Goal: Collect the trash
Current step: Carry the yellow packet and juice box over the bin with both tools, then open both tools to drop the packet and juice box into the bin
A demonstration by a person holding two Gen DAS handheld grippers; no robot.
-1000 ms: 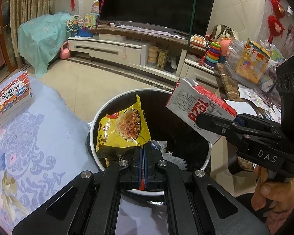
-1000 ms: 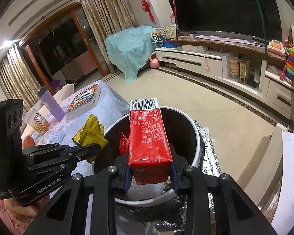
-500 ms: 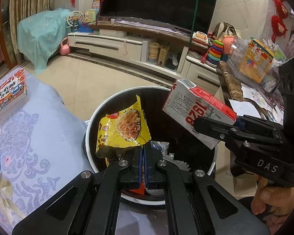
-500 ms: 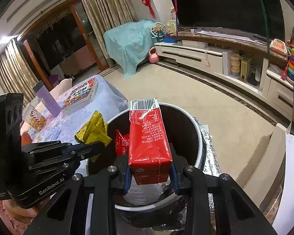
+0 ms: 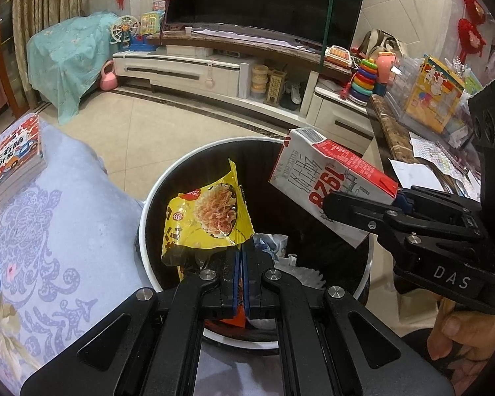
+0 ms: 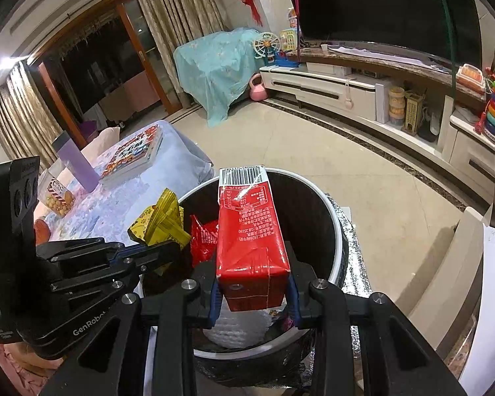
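Left wrist — books (image 5: 11,161) beside bin (image 5: 168,184)

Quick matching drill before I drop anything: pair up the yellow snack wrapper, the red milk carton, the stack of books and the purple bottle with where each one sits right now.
Things:
1. yellow snack wrapper
2. red milk carton
3. stack of books
4. purple bottle

Places:
A. standing upright on the floral cloth
B. clamped in the right tongs over the bin
C. lying flat on the floral cloth
D. pinched in the left tongs over the bin

Pairs: 1-D, 2-B, 3-C, 4-A
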